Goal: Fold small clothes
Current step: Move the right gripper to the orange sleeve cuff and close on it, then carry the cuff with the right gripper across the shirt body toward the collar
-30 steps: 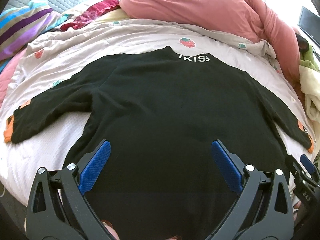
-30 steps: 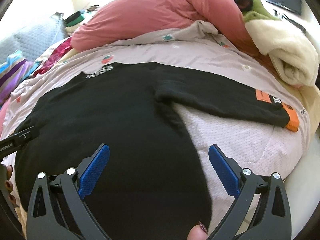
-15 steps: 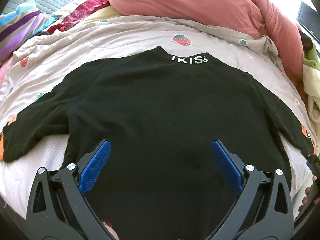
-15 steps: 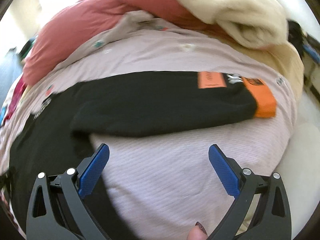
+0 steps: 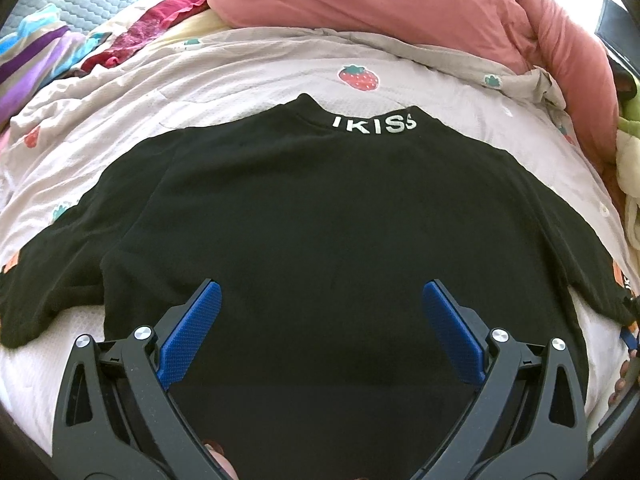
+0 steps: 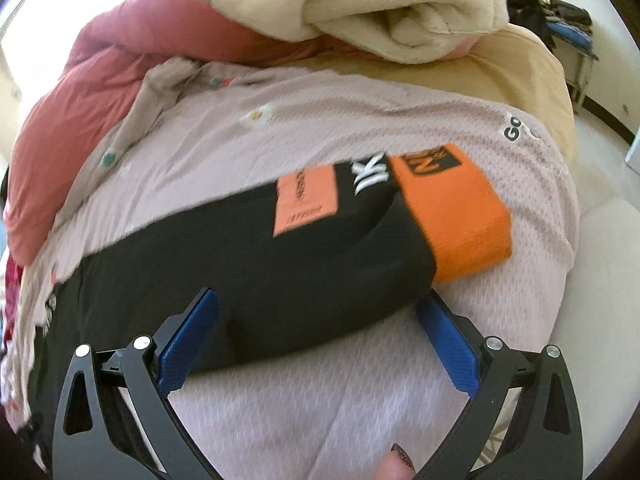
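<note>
Black top (image 5: 320, 220) flat on bed (image 5: 240, 76); left gripper (image 5: 320, 320) jaws wide above hem, right gripper (image 6: 318, 320) jaws wide, straddling orange-cuffed sleeve (image 6: 320, 264).

Ahead of our left tool we see a strawberry-print sheet (image 5: 280, 76), a pink duvet (image 5: 400, 4) heaped beyond it, and striped bedding (image 5: 36, 56) far left. Beyond our right tool lies a cream fleece blanket (image 6: 384, 4).
</note>
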Motion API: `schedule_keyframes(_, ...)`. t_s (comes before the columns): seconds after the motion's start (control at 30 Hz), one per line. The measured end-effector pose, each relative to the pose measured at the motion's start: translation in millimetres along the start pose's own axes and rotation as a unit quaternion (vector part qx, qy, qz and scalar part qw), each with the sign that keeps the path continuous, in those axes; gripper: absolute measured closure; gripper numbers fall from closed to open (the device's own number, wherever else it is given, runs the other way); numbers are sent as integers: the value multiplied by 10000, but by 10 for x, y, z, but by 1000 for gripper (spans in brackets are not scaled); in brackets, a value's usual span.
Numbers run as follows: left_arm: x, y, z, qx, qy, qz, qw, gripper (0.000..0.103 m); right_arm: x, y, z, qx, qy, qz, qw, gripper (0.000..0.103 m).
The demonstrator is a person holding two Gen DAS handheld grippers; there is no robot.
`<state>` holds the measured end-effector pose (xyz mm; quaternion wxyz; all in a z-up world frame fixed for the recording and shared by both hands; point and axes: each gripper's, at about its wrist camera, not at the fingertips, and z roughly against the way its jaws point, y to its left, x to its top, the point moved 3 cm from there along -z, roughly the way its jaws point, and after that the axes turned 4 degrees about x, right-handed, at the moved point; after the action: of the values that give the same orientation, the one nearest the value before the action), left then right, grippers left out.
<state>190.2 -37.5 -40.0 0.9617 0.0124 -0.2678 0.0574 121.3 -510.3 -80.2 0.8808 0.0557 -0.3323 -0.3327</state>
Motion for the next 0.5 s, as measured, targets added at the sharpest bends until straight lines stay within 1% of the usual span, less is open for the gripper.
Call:
schedule_keyframes(0.17,61,69,-48,52,22,88,9999,8,177,-122,-72,205,-302,-497,9981,4)
schedule_keyframes(0.2,72,84,-47,70,19,87,9999,8,205,-144,-70,267,-365,-584,9973,8)
schedule_keyframes(0.23,80,93,-44,81,13,84,9999,8,232,-168,-60,335,-453,-675,9961,14)
schedule_keyframes(0.27,93,114,-39,96,11,85,9999,8,251,-190,-50,324,-506,-755,9953,34)
schedule_keyframes(0.3,103,131,-35,101,5,93,9999,8,268,-217,-41,278,-557,-826,9946,48)
schedule_keyframes(0.33,114,147,-33,105,0,106,9999,8,281,-227,-42,294,-586,-866,9941,53)
schedule_keyframes(0.37,126,174,-27,97,3,123,9999,8,290,-236,-43,347,-601,-906,9935,65)
schedule_keyframes(0.4,137,194,-20,79,-3,140,9999,8,295,-247,-31,420,-630,-948,9926,74)
schedule_keyframes(0.43,149,209,-17,73,-8,148,9999,8,297,-244,-10,481,-671,-929,9922,76)
schedule_keyframes(0.5,175,248,-7,75,-13,156,9998,8,297,-172,56,621,-770,-794,9919,84)
